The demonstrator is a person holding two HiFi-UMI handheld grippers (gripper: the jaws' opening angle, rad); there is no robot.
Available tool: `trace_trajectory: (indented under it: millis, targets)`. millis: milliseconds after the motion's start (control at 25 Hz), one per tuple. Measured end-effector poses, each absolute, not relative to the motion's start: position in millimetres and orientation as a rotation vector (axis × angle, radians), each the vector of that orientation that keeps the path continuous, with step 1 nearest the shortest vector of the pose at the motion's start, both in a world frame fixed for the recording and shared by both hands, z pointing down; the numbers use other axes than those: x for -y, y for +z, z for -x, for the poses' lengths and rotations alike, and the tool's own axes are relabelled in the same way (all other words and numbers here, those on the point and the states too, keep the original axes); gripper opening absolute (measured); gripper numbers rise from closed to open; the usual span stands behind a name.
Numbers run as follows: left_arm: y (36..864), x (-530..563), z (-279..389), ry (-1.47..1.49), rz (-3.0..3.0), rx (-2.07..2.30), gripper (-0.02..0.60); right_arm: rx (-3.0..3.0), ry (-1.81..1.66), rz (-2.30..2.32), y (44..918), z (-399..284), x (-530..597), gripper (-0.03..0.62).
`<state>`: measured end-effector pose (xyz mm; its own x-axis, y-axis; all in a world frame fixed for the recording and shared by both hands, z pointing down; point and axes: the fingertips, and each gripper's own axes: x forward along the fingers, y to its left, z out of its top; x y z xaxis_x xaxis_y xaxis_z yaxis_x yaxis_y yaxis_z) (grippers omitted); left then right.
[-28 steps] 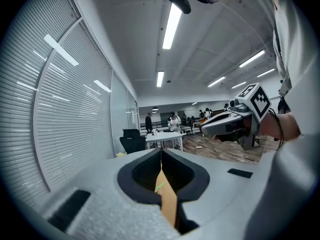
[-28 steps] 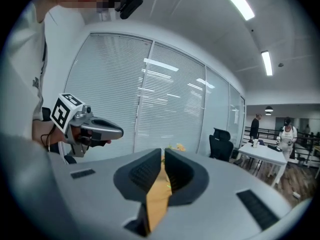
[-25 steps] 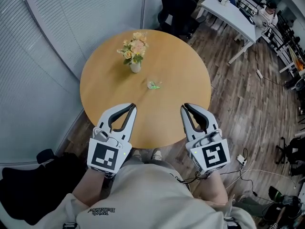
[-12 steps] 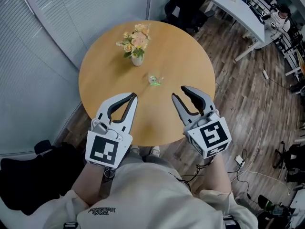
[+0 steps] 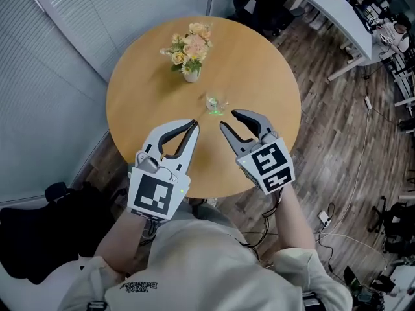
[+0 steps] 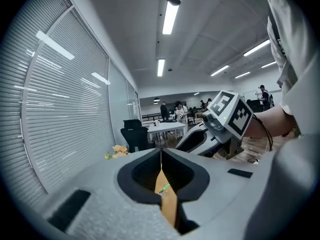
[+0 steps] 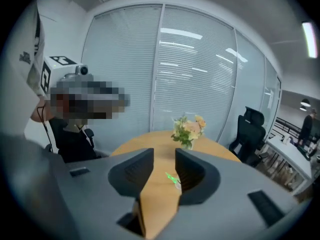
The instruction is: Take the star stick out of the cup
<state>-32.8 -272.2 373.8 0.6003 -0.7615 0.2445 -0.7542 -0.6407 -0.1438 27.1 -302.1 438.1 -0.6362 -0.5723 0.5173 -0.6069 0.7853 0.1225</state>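
You're on the approach: the star stick (image 5: 213, 111) sits in the small clear cup (image 5: 216, 100) on the table (image 5: 259, 70), just ahead of your right gripper (image 5: 229, 120), jaws apart and empty, while your left gripper (image 5: 193, 127) is pinched closed on nothing; next, straddle the stick and squeeze.

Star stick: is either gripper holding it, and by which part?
Nothing is held: left gripper jaws shut and empty, right gripper jaws apart, star stick beyond both.
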Motion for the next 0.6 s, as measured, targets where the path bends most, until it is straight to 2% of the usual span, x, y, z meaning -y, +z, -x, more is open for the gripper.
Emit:
trace_trajectory:
  millis: [600]
  targets:
    - [459.2,297.6,34.7,-0.636,2.886,-1.300,0.023,2.160,0.006,-0.681,555.7,-21.3,340.7,0.121]
